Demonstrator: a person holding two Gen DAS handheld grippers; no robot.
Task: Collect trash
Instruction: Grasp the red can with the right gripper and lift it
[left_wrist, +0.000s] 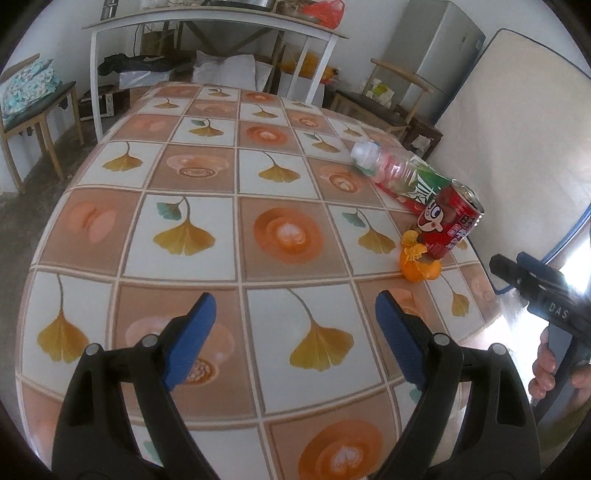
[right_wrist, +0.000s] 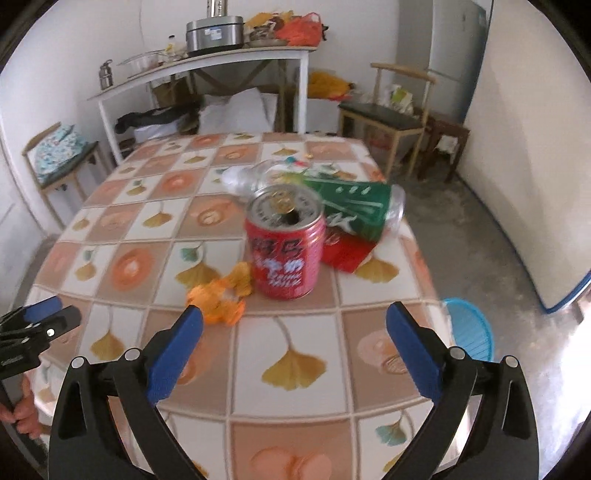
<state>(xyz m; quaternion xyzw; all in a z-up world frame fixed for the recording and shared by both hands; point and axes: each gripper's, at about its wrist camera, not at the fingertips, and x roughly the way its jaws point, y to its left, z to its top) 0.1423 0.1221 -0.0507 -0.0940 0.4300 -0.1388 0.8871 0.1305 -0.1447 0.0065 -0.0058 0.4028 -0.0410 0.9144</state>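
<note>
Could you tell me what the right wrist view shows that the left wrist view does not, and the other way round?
Only the right wrist view shows the open top of the red can, the blue basket on the floor past the table's edge, and the right gripper, open.

Only the left wrist view shows the cartoon face on the can and the left gripper, open over bare tablecloth.

Both show the can upright, the orange peel beside it, the plastic bottle lying behind, and the table.
</note>
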